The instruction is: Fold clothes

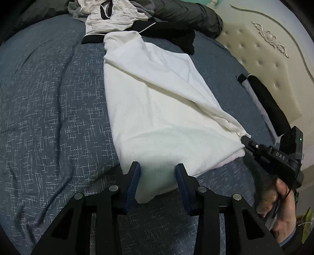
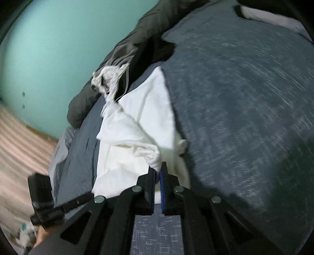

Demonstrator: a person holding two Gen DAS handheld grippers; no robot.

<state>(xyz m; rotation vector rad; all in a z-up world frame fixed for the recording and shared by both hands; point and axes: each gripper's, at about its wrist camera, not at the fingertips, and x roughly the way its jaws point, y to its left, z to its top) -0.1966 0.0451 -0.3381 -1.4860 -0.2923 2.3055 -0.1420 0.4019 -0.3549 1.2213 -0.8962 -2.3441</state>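
Note:
A white garment (image 1: 157, 109) lies lengthwise on the blue-grey bedspread (image 1: 49, 98), partly folded, with one side edge drawn across it. My left gripper (image 1: 158, 168) is open, its blue pads on either side of the garment's near corner. My right gripper (image 1: 244, 138) is shut on the garment's right edge and holds it pulled taut. In the right wrist view the right gripper (image 2: 160, 169) is closed on a bunched white fold (image 2: 137, 141); that view is blurred.
A pile of clothes lies at the far end of the bed: a white and black garment (image 1: 111, 17), black clothing (image 1: 176, 35) and a dark grey one (image 1: 192, 13). A tufted cream headboard (image 1: 265, 64) stands at the right, with a black and grey item (image 1: 263, 98) beside it.

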